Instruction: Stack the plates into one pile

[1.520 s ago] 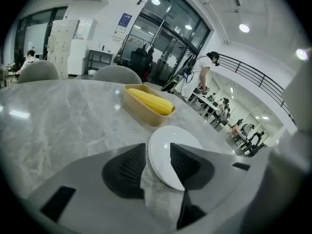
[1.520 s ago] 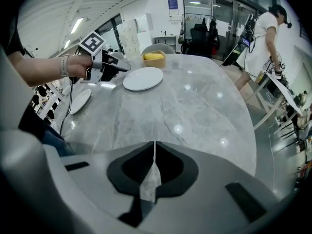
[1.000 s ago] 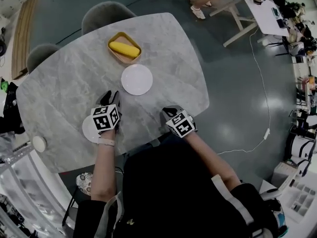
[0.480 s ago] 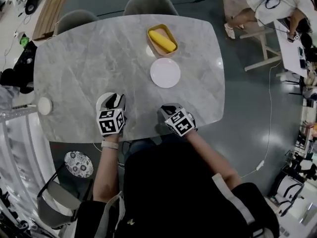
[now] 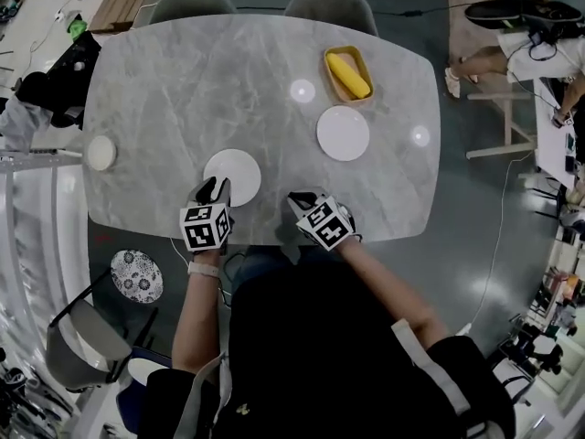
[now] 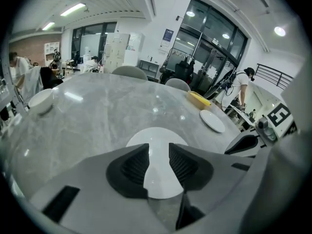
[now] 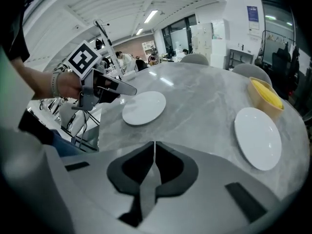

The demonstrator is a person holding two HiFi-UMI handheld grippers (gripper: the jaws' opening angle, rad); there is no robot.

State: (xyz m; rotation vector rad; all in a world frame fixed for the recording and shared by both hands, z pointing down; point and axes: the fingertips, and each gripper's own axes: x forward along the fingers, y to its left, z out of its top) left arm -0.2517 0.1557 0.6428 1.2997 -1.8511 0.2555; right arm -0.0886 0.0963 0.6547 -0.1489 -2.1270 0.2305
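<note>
Two white plates lie apart on the grey marble table (image 5: 164, 80). The near plate (image 5: 234, 174) (image 6: 156, 136) (image 7: 144, 107) sits by the front edge. The far plate (image 5: 343, 133) (image 6: 212, 120) (image 7: 258, 136) lies to its right, next to a yellow dish. My left gripper (image 5: 216, 188) (image 6: 157, 151) hovers at the near plate's front rim. Its jaws are closing, the plate shows through the gap, and the pads do not press on it. My right gripper (image 5: 300, 199) (image 7: 154, 145) is shut and holds nothing, near the table's front edge between the plates.
A yellow oblong dish (image 5: 348, 73) (image 7: 265, 97) holding a yellow item stands behind the far plate. A small white bowl (image 5: 101, 152) (image 6: 41, 100) sits at the table's left edge. Two grey chairs (image 5: 327, 0) stand at the far side. A patterned stool (image 5: 136, 275) is below left.
The head view has swung, so the table now lies squarer. Both grippers shifted along the front edge. The left gripper, earlier over the near plate, now sits at its front rim.
</note>
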